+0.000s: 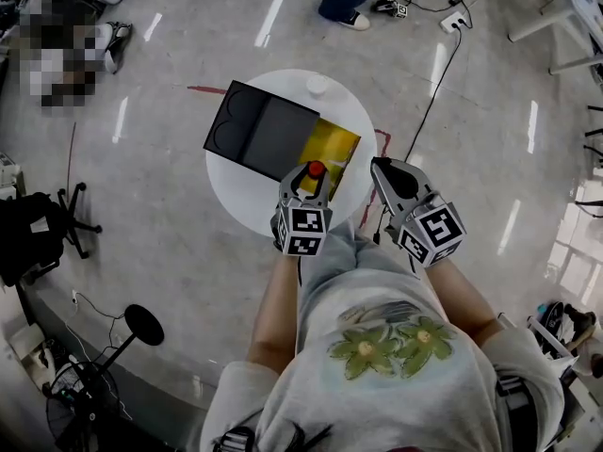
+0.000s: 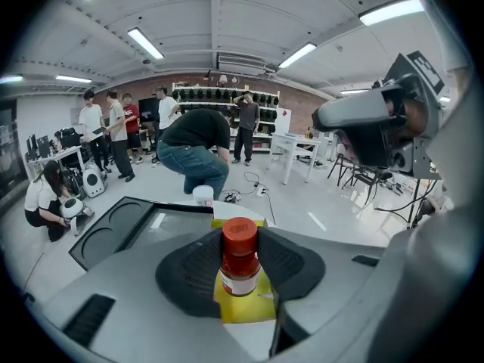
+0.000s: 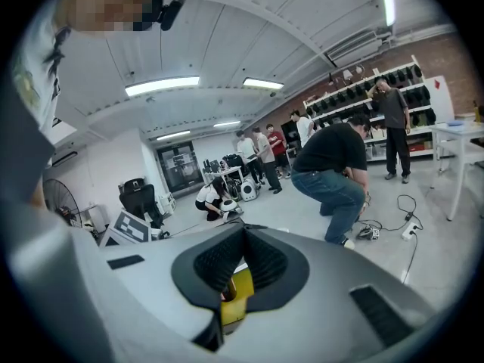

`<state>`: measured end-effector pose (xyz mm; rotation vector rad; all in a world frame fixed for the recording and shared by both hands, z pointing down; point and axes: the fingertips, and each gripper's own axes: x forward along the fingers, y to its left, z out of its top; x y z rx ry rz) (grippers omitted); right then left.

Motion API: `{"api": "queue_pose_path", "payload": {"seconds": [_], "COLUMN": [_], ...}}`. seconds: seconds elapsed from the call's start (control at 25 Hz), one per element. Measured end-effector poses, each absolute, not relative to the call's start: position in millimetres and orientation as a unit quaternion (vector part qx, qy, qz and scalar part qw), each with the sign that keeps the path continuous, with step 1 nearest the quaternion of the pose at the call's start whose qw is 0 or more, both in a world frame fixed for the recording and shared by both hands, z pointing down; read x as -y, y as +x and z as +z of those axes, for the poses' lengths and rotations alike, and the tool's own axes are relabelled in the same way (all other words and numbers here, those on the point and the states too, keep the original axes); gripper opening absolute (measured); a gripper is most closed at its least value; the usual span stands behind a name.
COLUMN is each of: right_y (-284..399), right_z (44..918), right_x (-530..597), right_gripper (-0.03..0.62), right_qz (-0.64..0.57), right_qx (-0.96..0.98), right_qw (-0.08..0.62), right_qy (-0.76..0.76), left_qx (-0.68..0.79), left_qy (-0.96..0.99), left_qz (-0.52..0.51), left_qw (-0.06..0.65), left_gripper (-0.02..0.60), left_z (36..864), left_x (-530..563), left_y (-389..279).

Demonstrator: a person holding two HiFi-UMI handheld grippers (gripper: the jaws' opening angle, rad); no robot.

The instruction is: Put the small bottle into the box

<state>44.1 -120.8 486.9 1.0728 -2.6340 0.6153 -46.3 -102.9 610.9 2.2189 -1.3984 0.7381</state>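
Left gripper (image 2: 240, 242) clamped on small bottle (image 2: 240, 267), pads on its body below the red cap. The bottle is upright, hanging over the yellow box (image 1: 332, 145) on the round tabletop (image 1: 240, 194).

Judgement: lower straight, keep it vertical, release only once the base sits inside.

Right gripper (image 3: 240, 240) closed and empty, by the tabletop's right rim.

Head view alone shows the open black lid (image 1: 259, 128). Left gripper view alone shows pad contact.

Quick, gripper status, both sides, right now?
Left gripper: closed on the small bottle.
Right gripper: closed, holding nothing.
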Motion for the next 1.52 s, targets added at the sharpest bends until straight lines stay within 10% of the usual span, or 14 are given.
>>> {"api": "queue_pose_path", "payload": {"seconds": [1.52], "right_y": [51], "right_z": [505], "right_x": [123], "right_gripper": [-0.002], "right_qz": [0.223], "right_qx": [0.892], "right_qw": [0.139], "right_qy": [0.369], "left_qx": [0.477], "left_qy": [0.808], "left_qz": [0.267], "left_qw": [0.221], "left_gripper": [0.147], "left_z": [674], "left_x": [92], "left_y": [-32]}}
